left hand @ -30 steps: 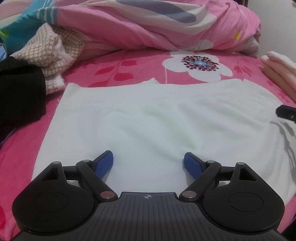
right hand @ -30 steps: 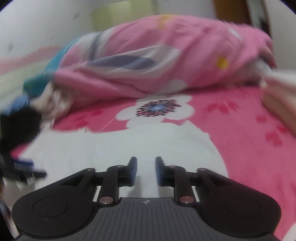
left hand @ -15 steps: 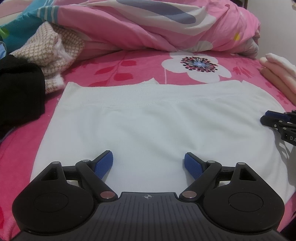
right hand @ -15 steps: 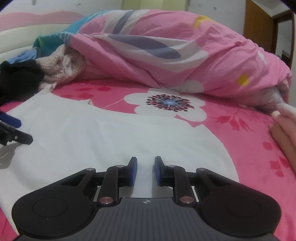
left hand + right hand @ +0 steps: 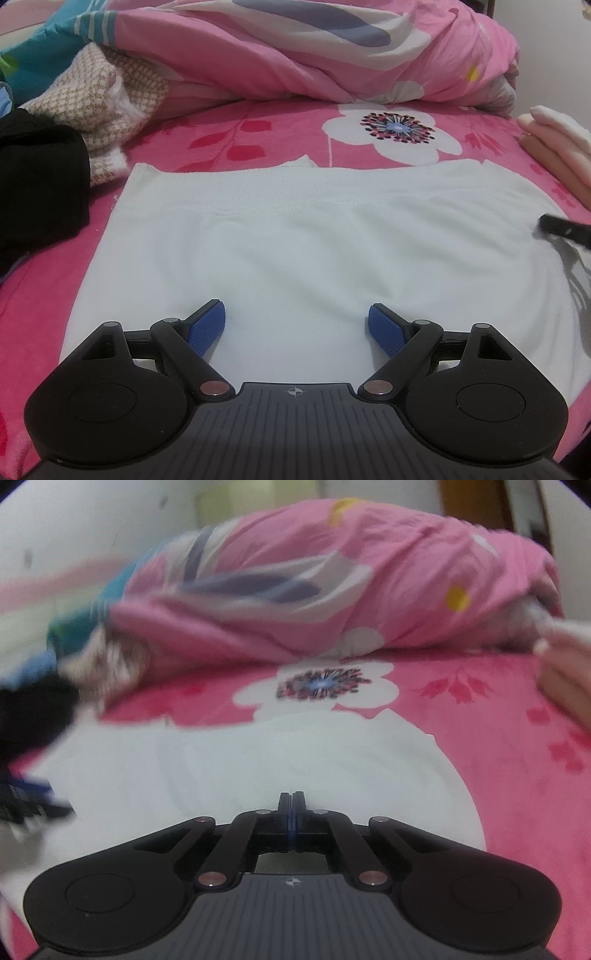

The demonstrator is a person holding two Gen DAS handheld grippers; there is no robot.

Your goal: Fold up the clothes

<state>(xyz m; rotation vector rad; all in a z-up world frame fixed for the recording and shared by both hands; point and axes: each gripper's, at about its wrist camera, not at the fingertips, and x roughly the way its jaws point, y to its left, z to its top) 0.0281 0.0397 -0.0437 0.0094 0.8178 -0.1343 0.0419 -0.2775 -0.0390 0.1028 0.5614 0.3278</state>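
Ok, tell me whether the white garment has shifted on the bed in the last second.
No. In the left wrist view the white garment keeps its far edge just below the flower print on the bedsheet, and its left corner stays beside the black clothing.

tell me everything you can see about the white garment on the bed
The white garment is plain, soft-looking knit fabric, spread nearly flat on the pink flowered bedspread with faint wrinkles. A stitched band runs along its far edge. The left gripper hovers open over its near part; the right gripper is shut at its right side, whether pinching cloth cannot be told.
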